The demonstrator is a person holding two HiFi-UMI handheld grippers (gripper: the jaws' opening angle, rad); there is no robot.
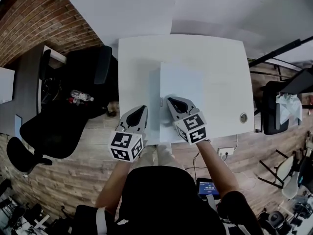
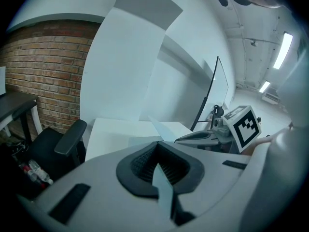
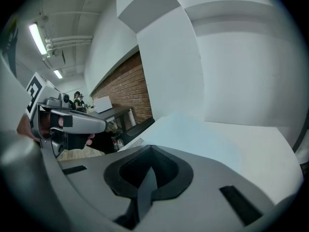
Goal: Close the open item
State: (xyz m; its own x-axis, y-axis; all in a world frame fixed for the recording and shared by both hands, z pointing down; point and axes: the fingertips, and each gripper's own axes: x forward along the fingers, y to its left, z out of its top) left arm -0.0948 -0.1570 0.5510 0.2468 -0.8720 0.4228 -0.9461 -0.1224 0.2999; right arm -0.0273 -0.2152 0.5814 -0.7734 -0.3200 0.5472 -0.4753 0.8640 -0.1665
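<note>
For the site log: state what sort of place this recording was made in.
Most likely an office or shared workroom. A white desk stands on wood flooring, black swivel office chairs sit beside it, and an exposed brick wall runs along one side.

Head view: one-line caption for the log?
Left gripper and right gripper at the near edge of a pale blue item on a white table.

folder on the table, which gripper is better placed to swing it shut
Probably left: the left gripper is shut on the outer left edge of the pale blue folder; the right gripper pinches it nearer the middle.
</note>
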